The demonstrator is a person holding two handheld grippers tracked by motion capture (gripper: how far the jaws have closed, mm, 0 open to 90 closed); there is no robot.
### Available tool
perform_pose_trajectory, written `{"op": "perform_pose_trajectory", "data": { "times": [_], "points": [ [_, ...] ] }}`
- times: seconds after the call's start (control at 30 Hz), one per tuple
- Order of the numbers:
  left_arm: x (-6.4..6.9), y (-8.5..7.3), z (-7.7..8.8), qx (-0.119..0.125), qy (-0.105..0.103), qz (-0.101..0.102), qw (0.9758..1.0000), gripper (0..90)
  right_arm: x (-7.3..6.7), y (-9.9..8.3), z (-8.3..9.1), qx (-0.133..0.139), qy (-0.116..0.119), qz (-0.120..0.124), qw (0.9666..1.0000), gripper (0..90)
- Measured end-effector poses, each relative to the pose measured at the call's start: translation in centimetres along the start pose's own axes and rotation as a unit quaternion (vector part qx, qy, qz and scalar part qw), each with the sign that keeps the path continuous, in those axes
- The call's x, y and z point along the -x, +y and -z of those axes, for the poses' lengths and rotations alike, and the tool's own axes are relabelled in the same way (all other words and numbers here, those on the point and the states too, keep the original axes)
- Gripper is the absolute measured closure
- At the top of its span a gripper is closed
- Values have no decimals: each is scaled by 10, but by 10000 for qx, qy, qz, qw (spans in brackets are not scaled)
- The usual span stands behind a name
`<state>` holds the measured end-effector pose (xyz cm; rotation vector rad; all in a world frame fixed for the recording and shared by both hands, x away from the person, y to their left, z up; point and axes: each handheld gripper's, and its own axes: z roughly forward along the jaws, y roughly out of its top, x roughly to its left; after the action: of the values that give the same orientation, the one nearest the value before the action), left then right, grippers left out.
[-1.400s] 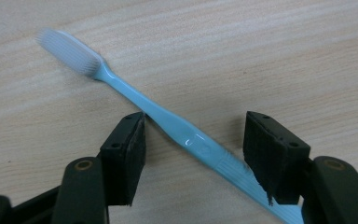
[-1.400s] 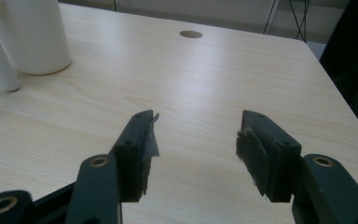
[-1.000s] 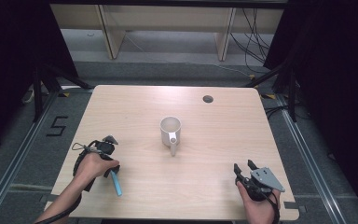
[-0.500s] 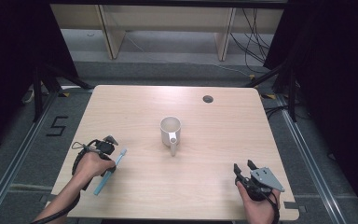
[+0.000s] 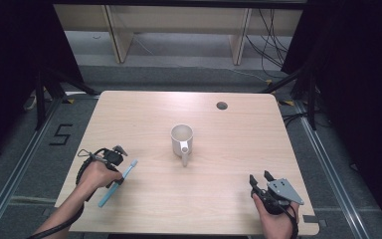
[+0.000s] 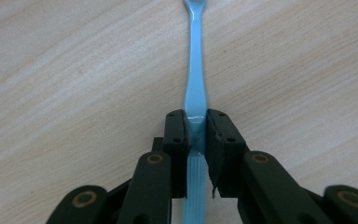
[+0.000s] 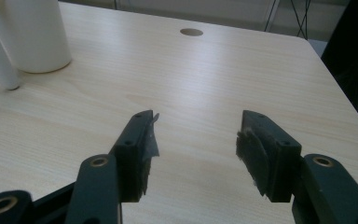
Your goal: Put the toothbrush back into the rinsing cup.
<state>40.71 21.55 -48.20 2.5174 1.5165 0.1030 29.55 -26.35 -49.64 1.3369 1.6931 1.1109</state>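
Observation:
A white mug (image 5: pixel 181 138) stands upright at the table's middle, its handle toward the near edge. At the near left, my left gripper (image 5: pixel 120 174) is shut on a light-blue toothbrush (image 5: pixel 110 193) that slants from far right to near left over the table. In the left gripper view the jaws (image 6: pixel 196 123) clamp the toothbrush handle (image 6: pixel 196 70) just past its ribbed part, and the far end runs off the top edge. My right gripper (image 5: pixel 260 177) rests at the near right, open and holding nothing. From the right gripper (image 7: pixel 196 135) the mug (image 7: pixel 32 32) stands off to the far left.
The wooden table (image 5: pixel 258 129) has a round cable hole (image 5: pixel 222 105) near its far right, which also appears as the hole (image 7: pixel 191 31) in the right gripper view. Dark floor, cables and shelf legs lie beyond the far edge.
The toothbrush in my left gripper has swung round: one end pointed near-right a second ago, and it now slants far-right to near-left. The right gripper and mug have not moved.

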Motion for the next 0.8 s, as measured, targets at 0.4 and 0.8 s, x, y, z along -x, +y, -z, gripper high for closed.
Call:
{"op": "perform_pose_trajectory", "data": {
  "times": [0.4, 0.8],
  "points": [
    [-4, -6, 1, 215, -179, -6, 9996, 781, 4, 1, -1, 87, -14, 211, 9997, 464],
    [-5, -7, 9, 507, -130, -163, 9985, 782, 4, 1, 0, 63, -22, 235, 9997, 461]
  ]
}}
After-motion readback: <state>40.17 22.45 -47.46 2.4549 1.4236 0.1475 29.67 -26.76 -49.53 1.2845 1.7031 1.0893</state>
